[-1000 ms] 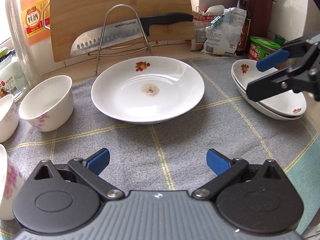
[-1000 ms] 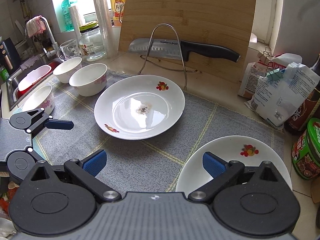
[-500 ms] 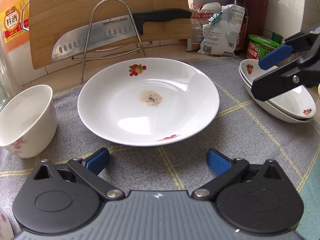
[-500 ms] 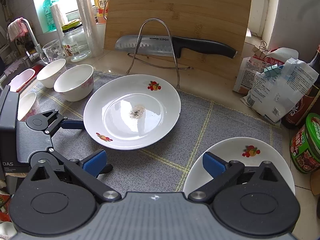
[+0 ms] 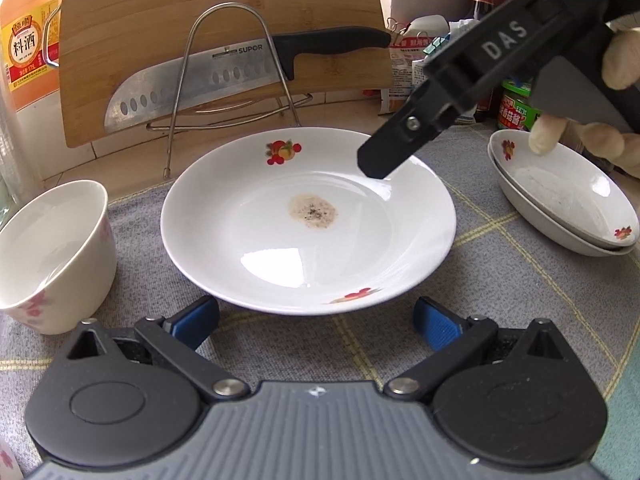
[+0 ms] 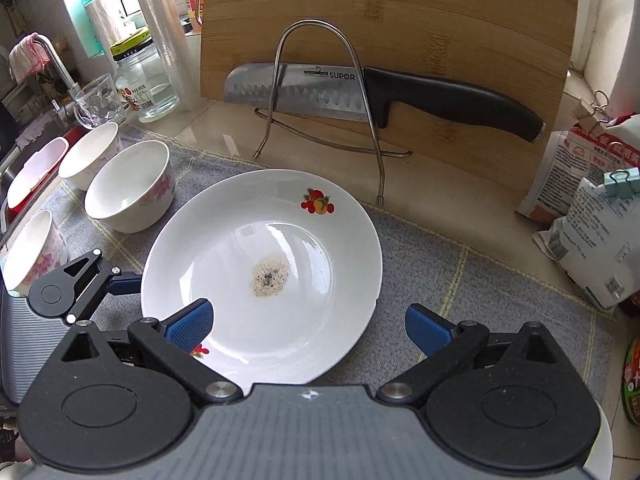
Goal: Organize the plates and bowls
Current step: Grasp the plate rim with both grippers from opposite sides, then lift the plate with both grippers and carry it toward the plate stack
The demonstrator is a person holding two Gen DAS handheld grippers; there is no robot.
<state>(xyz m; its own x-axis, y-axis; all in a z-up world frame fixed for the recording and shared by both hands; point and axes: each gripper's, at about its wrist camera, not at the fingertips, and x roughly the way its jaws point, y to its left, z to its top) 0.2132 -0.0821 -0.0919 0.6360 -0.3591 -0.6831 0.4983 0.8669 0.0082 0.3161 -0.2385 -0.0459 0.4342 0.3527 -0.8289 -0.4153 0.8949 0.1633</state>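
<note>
A white plate point(image 5: 308, 220) with a fruit print and a brownish stain in its middle lies on the grey cloth point(image 5: 500, 280). My left gripper point(image 5: 316, 322) is open and low on the cloth, its blue pads on either side of the plate's near rim. My right gripper point(image 6: 308, 326) is open and hovers over the same plate point(image 6: 260, 272), left pad above the rim. One of its black fingers point(image 5: 384, 156) reaches over the plate's far right side. Two stacked plates point(image 5: 560, 200) sit at the right. White bowls point(image 6: 128, 188) with pink flowers stand to the left.
A cutting board point(image 6: 384, 40) leans behind a wire rack point(image 6: 320, 92) that holds a knife point(image 6: 360, 92). Food bags point(image 6: 592, 240) and a green-lidded jar point(image 5: 516, 108) crowd the right. A glass jar point(image 6: 144, 76) and the sink point(image 6: 24, 172) lie left. A gloved hand point(image 5: 580, 136) holds the right gripper.
Both grippers have moved in on the stained plate. The right one swung left from over the stacked plates to above the stained plate. The left one has reached its near rim.
</note>
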